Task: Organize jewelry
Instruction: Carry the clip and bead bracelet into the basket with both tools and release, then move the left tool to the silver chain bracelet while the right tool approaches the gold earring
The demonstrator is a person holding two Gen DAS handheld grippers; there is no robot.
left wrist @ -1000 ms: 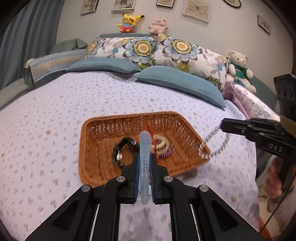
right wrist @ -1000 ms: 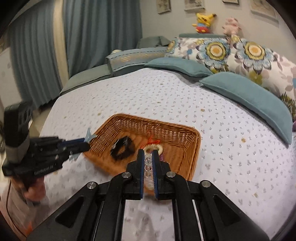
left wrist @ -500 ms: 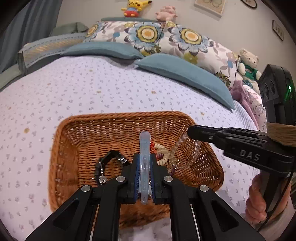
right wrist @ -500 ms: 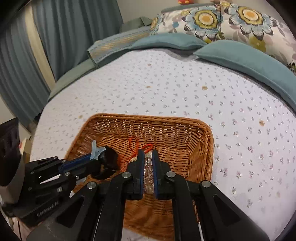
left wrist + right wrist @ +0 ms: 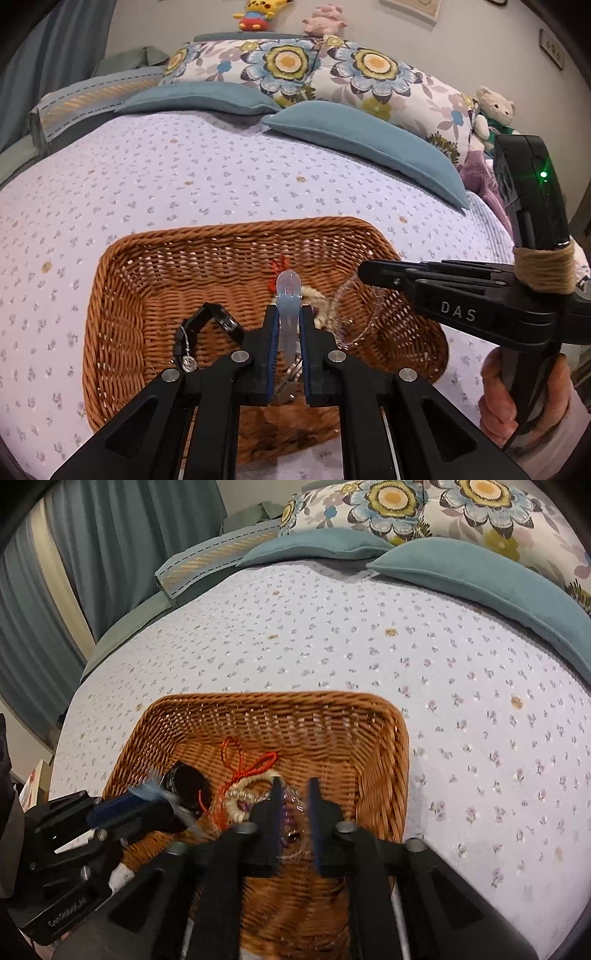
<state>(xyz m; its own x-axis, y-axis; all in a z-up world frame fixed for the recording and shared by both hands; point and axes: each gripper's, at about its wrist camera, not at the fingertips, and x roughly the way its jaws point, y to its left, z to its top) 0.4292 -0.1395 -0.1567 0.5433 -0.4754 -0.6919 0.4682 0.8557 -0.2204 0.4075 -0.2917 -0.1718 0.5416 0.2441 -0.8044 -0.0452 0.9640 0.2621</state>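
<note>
A: What's the left gripper (image 5: 287, 334) doing?

B: It's hanging over the wicker basket (image 5: 122, 295), which is sitting on the flowered bedspread (image 5: 184, 177). Its jaws are opening, w/ a pale blue translucent hair clip (image 5: 288, 314) standing between them. The clip is long, narrow, w/ a rounded tip poking out past the pads; its metal spring end is showing lower down. The blue pads look like they're parting from it, so it's sitting loose, not pinched.

A: And the right gripper (image 5: 294, 805)?

B: Its jaws are opening too. A clear bead bracelet (image 5: 354, 317) is hanging in a blurred loop just under its tip in the left wrist view; in the right wrist view it's only a glassy smear between the spread pads. Whether it's touching them, can't tell.

A: What else is lying in the basket?

B: A black bracelet (image 5: 207, 325) w/ a small silver charm, lying at the left of the basket floor, and a cream bead bracelet (image 5: 243, 794) w/ a red cord (image 5: 236, 760) looping off it, in the middle. Purple beads are peeking out beside it.
</note>
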